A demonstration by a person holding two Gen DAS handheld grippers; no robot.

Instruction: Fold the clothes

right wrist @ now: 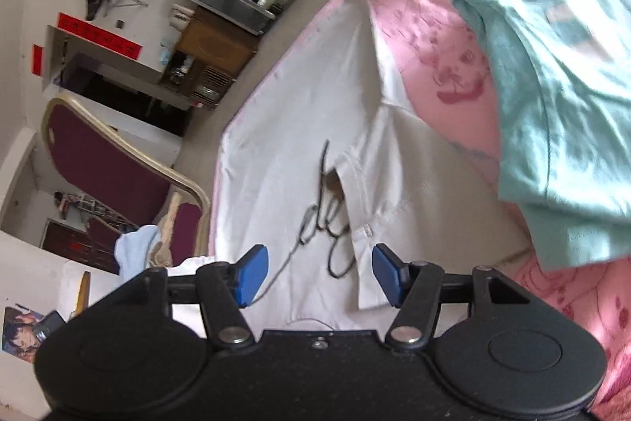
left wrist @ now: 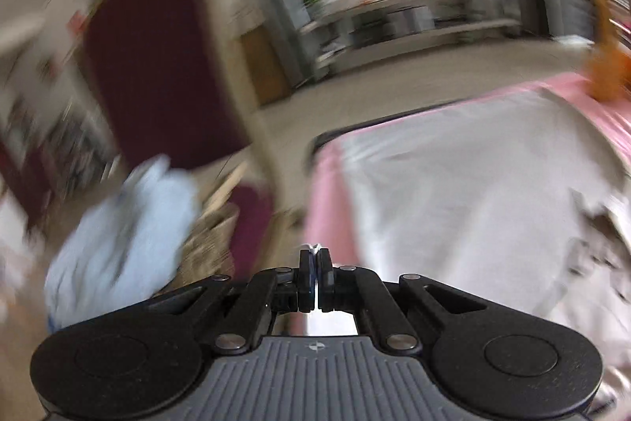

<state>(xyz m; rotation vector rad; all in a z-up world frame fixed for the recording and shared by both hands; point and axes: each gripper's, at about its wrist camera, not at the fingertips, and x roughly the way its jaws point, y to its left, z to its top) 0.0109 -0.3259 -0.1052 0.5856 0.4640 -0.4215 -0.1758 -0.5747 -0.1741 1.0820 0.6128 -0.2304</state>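
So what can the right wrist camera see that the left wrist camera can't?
Only the right wrist view shows the mint-green shirt, the black script on the white shirt, and the right gripper, jaws open above it. Only the left wrist view shows the left gripper, jaws shut. Both show the white shirt, the pink cover, the maroon chair and the pale blue cloth.

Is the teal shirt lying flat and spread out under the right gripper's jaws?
No: the white shirt with black script lies under the open right gripper; the teal shirt sits off to the side.
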